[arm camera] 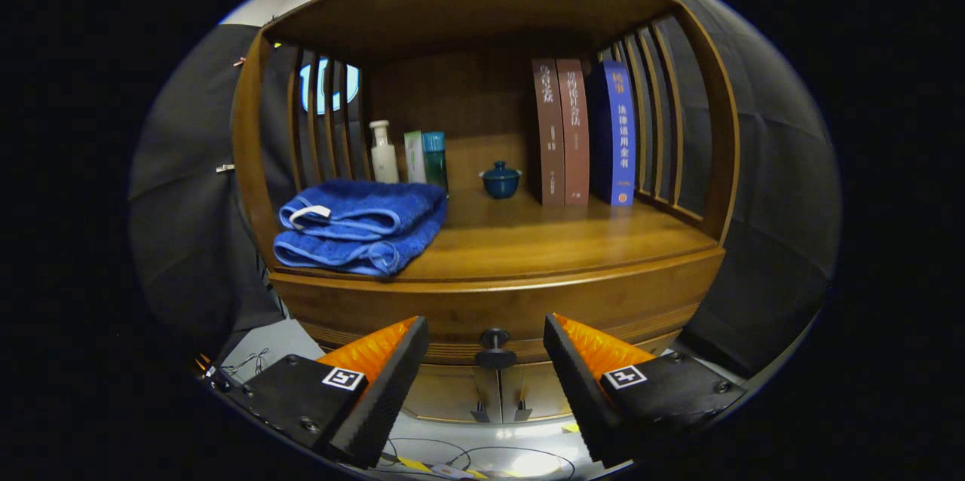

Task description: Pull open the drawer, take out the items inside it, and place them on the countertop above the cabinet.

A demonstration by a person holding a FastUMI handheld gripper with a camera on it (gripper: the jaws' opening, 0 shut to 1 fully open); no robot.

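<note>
A wooden cabinet stands ahead of me, with its countertop (pixel 543 240) under an open shelf roof. Below the countertop is the closed drawer front (pixel 422 311) with a dark round knob (pixel 495 345) at its middle. My gripper (pixel 486 345) is open, and the knob sits between the two fingertips with a gap on each side. Neither finger touches the knob. What lies inside the drawer is hidden.
On the countertop lie a folded blue towel (pixel 362 225) at the left, bottles (pixel 384 153) and small boxes (pixel 426 158) at the back, a small blue lidded cup (pixel 500 179) and upright books (pixel 584 134) at the right. Slatted sides (pixel 663 111) close the shelf. Cabinet doors (pixel 452 394) sit below the drawer.
</note>
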